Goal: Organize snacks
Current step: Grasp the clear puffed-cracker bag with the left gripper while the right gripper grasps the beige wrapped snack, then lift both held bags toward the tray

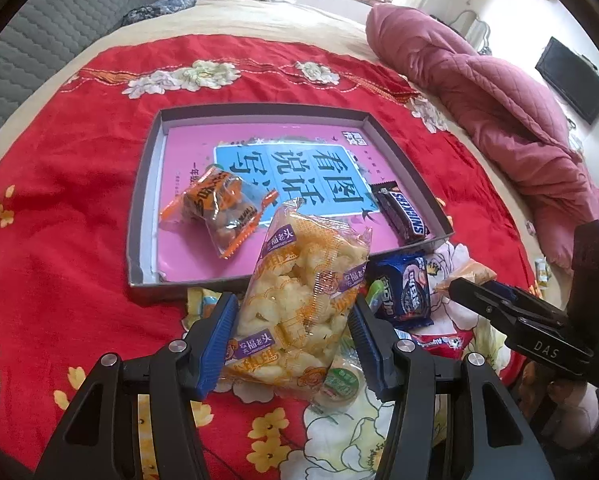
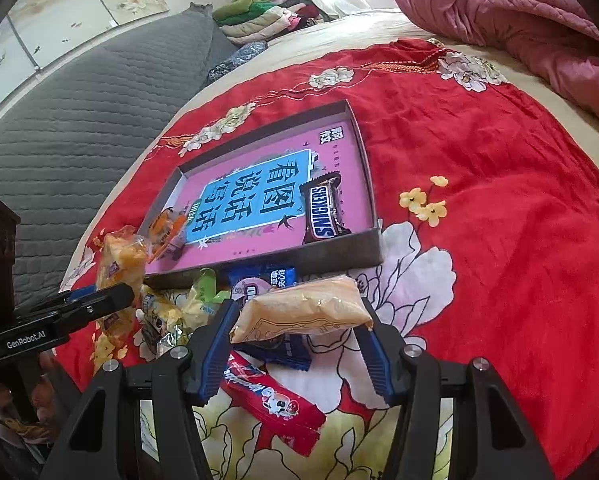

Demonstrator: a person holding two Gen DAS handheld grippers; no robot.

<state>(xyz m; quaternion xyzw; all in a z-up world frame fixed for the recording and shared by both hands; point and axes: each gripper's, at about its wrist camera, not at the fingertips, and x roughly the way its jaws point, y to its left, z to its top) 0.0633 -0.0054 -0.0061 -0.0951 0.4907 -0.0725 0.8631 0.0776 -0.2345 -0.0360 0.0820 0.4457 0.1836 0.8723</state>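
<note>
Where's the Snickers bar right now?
The Snickers bar lies inside the box, in its near right corner against the right wall, as both wrist views show. The orange snack packet lies toward the box's left side.

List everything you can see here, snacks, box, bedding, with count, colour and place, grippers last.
Shallow box: one, grey, on red bedspread.
Snickers bar: one, brown, inside box.
Orange snack packet: one, inside box.
Puffed snack bag: one, yellow, in left gripper.
Orange packet: one, in right gripper.
Blue cookie packet: one, before box.
Red candy pack: one, nearest.
Pink quilt: one, behind.
Left gripper: gripping bag.
Right gripper: gripping packet.
</note>
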